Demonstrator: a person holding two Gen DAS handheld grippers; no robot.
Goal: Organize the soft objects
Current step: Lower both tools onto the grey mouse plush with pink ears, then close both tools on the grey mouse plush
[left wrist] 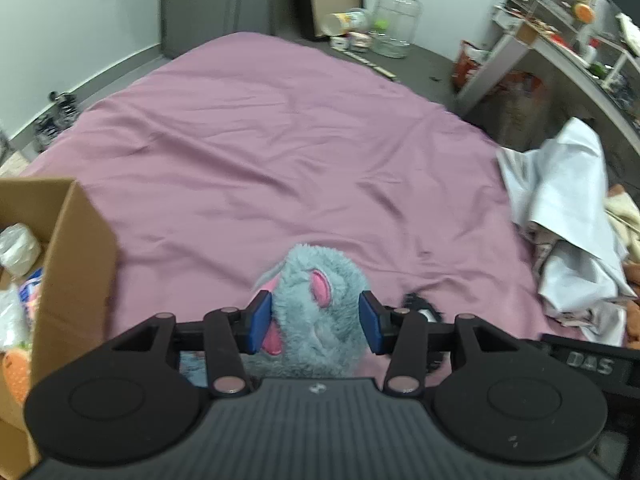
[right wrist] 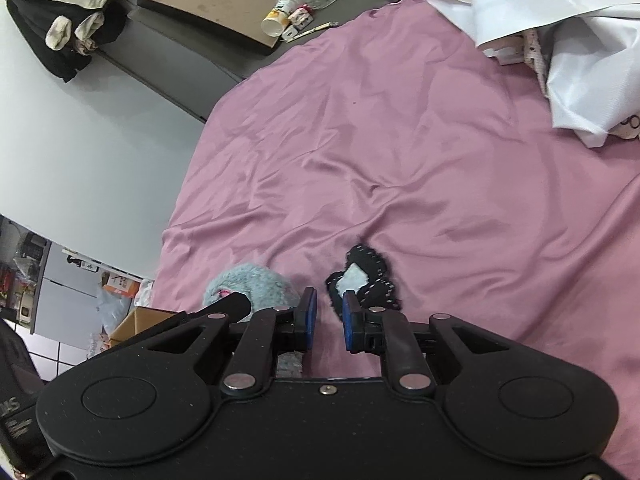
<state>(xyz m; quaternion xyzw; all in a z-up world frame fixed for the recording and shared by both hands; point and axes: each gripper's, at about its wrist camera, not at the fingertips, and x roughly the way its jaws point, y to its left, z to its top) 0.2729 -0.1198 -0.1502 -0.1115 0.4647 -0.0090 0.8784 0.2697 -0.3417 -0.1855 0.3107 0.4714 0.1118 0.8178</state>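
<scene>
Left wrist view: a grey plush toy (left wrist: 316, 304) with pink ears is seen between the blue pads of the left gripper (left wrist: 316, 322), at the near edge of the pink-sheeted bed (left wrist: 280, 152). The fingers (left wrist: 260, 320) are set fairly wide, and each pad lies against the fur on its side; the toy is judged to be held, though how firmly cannot be told, as the pile hides any squeeze. A cardboard box (left wrist: 76, 264) with items already in it stands just left of the toy, at the bed's near left edge. A crumpled white cloth (left wrist: 568, 208) lies at the right edge of the bed.

Right wrist view: the right gripper (right wrist: 329, 322) is seen with a narrow gap between its fingers and nothing in it. A small black knitted item (right wrist: 366, 280) with a pale patch lies on the sheet just beyond the right-hand finger. The grey toy appears to its left.

Handling, as judged: the toy is expected to be light, soft and highly compressible, not fragile. Fur may slip under the pads. A hold across the stuffed body, not an ear, is preferred. The black item is expected to be limp and thin; a pinch at a raised fold is suggested.
</scene>
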